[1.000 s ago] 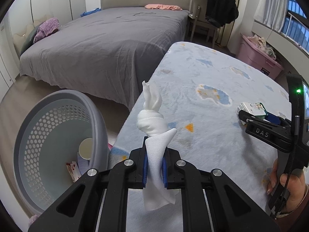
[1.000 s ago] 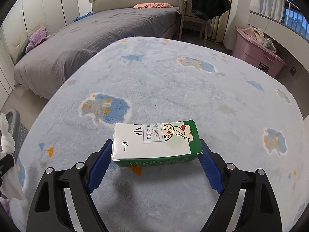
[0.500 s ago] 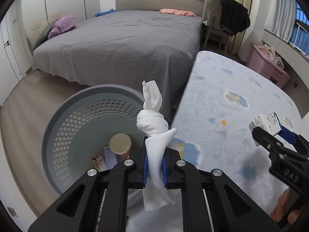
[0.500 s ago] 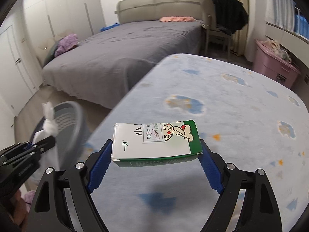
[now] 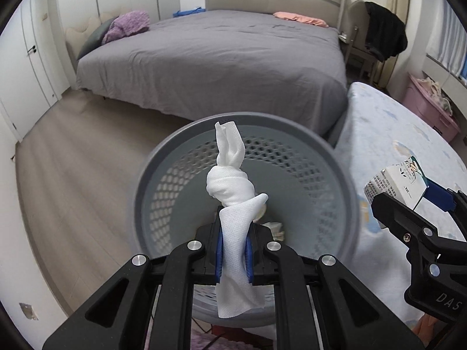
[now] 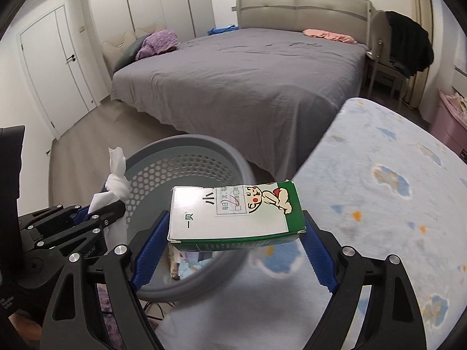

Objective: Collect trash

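My left gripper (image 5: 233,250) is shut on a twisted white tissue (image 5: 230,180) and holds it over the mouth of a grey perforated trash basket (image 5: 175,157). My right gripper (image 6: 233,248) is shut on a white and green carton (image 6: 233,213), held over the basket's right rim (image 6: 204,143). The left gripper (image 6: 96,218) with the tissue (image 6: 116,180) shows at the left of the right wrist view. The right gripper with the carton (image 5: 394,180) shows at the right of the left wrist view. Some litter lies in the basket bottom (image 5: 274,227).
A table with a pale blue fluffy cover (image 6: 394,204) stands right of the basket. A grey bed (image 5: 219,52) lies behind it. A chair with a black jacket (image 5: 382,35) and a pink bin (image 5: 429,110) are at the back right. Wooden floor (image 5: 73,160) lies to the left.
Both grippers have swung left, away from the table top and over the basket, each still holding its item. The basket now fills the centre of the left wrist view.
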Available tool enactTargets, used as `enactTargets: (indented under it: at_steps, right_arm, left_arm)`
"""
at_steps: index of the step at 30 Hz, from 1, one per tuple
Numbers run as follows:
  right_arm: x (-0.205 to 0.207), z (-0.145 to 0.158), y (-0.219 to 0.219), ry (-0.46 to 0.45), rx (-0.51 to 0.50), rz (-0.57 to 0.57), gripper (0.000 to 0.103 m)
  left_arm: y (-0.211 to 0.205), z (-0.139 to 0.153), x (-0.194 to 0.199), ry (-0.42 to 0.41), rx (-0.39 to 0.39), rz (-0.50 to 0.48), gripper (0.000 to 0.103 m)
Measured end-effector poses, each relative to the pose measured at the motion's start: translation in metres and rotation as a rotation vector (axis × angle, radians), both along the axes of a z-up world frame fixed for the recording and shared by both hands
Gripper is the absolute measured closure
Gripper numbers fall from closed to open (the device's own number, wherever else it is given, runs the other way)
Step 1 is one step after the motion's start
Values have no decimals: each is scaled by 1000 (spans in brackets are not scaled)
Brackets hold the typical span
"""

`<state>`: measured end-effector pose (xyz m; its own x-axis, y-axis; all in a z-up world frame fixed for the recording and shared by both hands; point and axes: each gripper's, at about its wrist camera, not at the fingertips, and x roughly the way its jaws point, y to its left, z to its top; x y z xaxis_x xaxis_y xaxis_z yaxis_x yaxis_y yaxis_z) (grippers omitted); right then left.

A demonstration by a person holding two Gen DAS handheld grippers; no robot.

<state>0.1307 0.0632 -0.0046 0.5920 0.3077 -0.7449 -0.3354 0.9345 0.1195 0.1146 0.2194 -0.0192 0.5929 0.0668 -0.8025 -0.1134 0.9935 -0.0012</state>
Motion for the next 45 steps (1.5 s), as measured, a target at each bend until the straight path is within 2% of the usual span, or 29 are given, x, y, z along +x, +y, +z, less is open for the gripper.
enactTargets:
  at_steps: [8,18,21,25,27,28,29,30,31,45]
  right_arm:
    - [12,-9,29,23,-17,46,20]
    - [15,-9,39,10,-32,43,20]
    - [15,-7,39,6,-37,35,20]
    - [14,-6,38,-1,-47,28,20]
    - [14,-6,37,-3,-45,27,20]
    - [14,-5,37,-4,-45,25,20]
    - [14,-5,36,-5,-46,22,20]
    - [14,-5,35,-4,-44,19,20]
    - [14,-5,34,-4,-41,18,20]
    - [11,-2,31,-4,-34,2,20]
  left_arm:
    - [27,-7,3,10,-15,46,90]
    - [33,-8,6,19,-29,62,87]
    - [34,-8,7,24,-33,63,82]
    - [35,-7,7,23,-21,66,75]
    - [34,-6,7,21,-18,68,67]
    - [34,-5,6,18,-16,70,56]
    - [34,-4,5,13,-13,73,33]
    - [34,-2,4,-2,-6,80,24]
    - [33,1,1,-25,5,87,21]
    - [32,5,1,-27,16,102,21]
